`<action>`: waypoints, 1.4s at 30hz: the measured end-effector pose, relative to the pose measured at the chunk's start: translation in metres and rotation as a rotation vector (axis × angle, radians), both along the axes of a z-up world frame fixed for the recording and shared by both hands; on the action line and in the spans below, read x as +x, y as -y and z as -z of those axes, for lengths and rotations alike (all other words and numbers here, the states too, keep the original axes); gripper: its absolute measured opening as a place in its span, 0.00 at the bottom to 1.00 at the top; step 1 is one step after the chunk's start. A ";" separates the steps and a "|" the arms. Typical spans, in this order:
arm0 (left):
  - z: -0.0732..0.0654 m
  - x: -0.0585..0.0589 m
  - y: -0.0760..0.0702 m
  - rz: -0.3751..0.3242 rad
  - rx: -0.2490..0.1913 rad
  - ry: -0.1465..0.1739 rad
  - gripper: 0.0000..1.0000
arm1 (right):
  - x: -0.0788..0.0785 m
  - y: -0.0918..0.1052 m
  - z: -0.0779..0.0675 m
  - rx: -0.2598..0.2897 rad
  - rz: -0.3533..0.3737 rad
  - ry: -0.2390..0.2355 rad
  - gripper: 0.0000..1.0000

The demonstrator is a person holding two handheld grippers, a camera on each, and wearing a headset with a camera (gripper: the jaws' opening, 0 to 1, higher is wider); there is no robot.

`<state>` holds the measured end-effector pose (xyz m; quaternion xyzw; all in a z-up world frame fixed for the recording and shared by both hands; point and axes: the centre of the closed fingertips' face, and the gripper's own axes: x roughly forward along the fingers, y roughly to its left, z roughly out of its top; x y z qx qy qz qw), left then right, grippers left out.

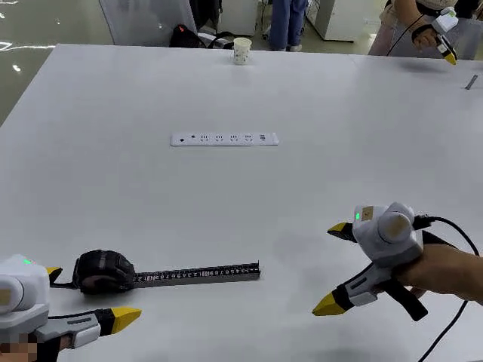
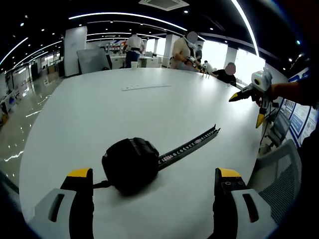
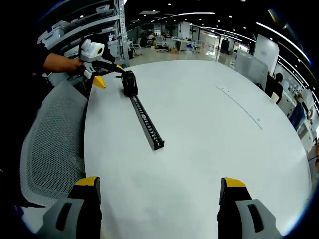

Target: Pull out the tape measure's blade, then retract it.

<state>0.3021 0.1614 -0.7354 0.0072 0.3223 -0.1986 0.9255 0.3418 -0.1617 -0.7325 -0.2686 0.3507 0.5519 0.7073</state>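
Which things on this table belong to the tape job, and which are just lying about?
Job:
- tape measure
- its blade, part extended
- left claw, open at the tape measure
- right claw, open, off the blade's end

Lying about:
- power strip
- paper cup

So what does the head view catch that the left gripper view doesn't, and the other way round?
The head view looks down from above and clearly shows the paper cup near the table's far edge, plus the left gripper's white body. The left gripper view looks low across the table and adds the ceiling lights and a mesh chair. Both share the black tape measure with its blade pulled out flat, the power strip and the open right gripper.
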 end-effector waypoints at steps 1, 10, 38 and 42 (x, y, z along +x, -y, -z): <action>-0.001 0.002 0.000 -0.008 0.000 0.007 0.99 | 0.000 -0.002 -0.001 -0.002 -0.006 -0.003 0.99; 0.003 0.014 -0.005 -0.112 -0.012 0.023 0.99 | 0.009 -0.016 0.007 -0.038 -0.065 -0.007 0.99; 0.017 0.051 -0.017 -0.318 -0.005 0.208 0.99 | 0.030 -0.062 0.035 -0.190 -0.244 -0.028 0.99; 0.016 0.054 -0.019 -0.318 0.002 0.221 0.99 | 0.027 -0.069 0.045 -0.196 -0.264 -0.047 0.99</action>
